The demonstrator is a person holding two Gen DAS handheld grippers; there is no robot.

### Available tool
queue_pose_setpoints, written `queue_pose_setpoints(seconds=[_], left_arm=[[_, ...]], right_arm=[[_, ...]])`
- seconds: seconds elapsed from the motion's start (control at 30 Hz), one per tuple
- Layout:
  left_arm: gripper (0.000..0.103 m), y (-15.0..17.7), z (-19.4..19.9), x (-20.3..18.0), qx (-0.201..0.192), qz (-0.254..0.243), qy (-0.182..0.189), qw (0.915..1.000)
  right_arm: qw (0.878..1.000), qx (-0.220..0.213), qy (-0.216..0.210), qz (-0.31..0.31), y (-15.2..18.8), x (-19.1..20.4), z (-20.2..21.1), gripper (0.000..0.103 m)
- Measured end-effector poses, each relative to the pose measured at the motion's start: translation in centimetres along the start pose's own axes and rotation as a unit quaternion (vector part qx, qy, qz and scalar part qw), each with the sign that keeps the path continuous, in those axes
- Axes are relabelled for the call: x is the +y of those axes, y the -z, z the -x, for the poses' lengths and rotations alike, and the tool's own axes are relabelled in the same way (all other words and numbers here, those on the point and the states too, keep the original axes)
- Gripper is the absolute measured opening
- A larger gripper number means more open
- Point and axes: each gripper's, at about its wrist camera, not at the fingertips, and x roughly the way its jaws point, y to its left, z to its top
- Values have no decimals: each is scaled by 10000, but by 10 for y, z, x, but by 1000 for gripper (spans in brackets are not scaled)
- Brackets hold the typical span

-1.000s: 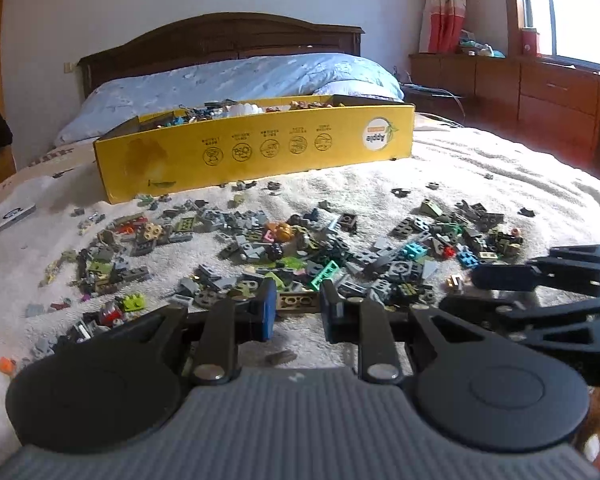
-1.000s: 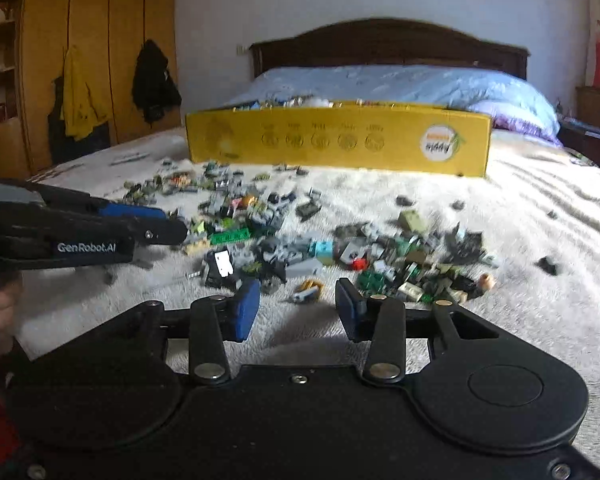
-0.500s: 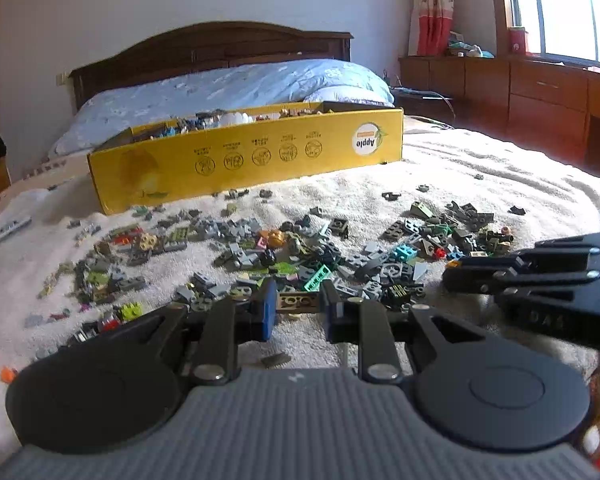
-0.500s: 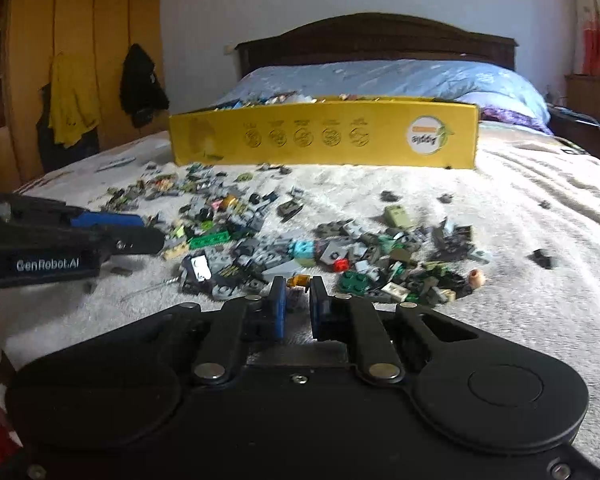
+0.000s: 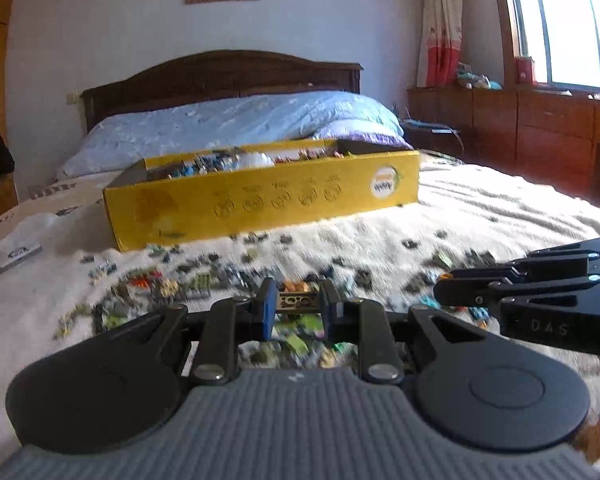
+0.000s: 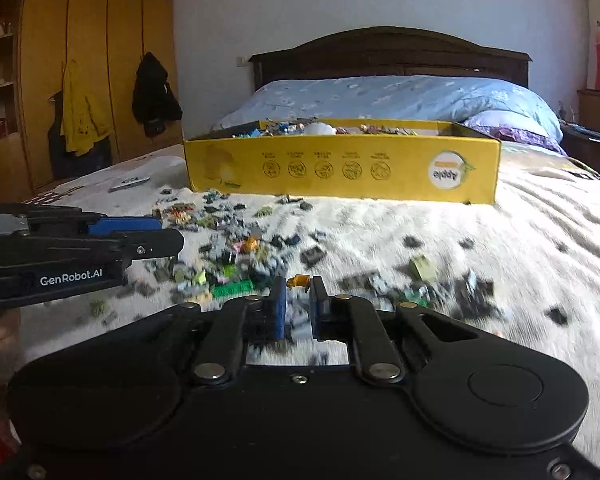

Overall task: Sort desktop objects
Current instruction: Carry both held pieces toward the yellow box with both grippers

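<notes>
L hand-held gripper (image 5: 295,307) level-ish, clamps tan brick (image 5: 296,301); R (image 6: 298,307) maybe orange bit (image 6: 299,281).

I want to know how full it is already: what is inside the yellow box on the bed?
Over the rim of the yellow box, a heap of small mixed-colour building pieces and something white show. The front wall hides everything lower, so its depth and floor cannot be seen.

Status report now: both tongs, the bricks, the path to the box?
Left tongs shut on tan brick. Right tongs shut on orange piece. Loose bricks between tongs and yellow box; nothing tall blocking.
</notes>
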Motion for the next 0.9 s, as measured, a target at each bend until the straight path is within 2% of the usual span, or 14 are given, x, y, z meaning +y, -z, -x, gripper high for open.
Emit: queue_pose_setpoints(seconds=[0.17, 0.4, 0.73, 0.9], left_arm=[[26, -20, -19, 17, -87, 157, 65, 9998], [26, -59, -62, 44, -252, 104, -168, 9995], [26, -116, -127, 77, -370, 268, -520, 9976], [26, -132, -170, 88, -203, 411, -608, 9971]], right_arm=[[10000, -58, -36, 9, -26, 2, -16, 12], [9999, -102, 5, -63, -68, -7, -48, 12], [9990, -115, 242, -362, -138, -35, -119, 12], [9974, -130, 242, -672, -172, -55, -162, 12]])
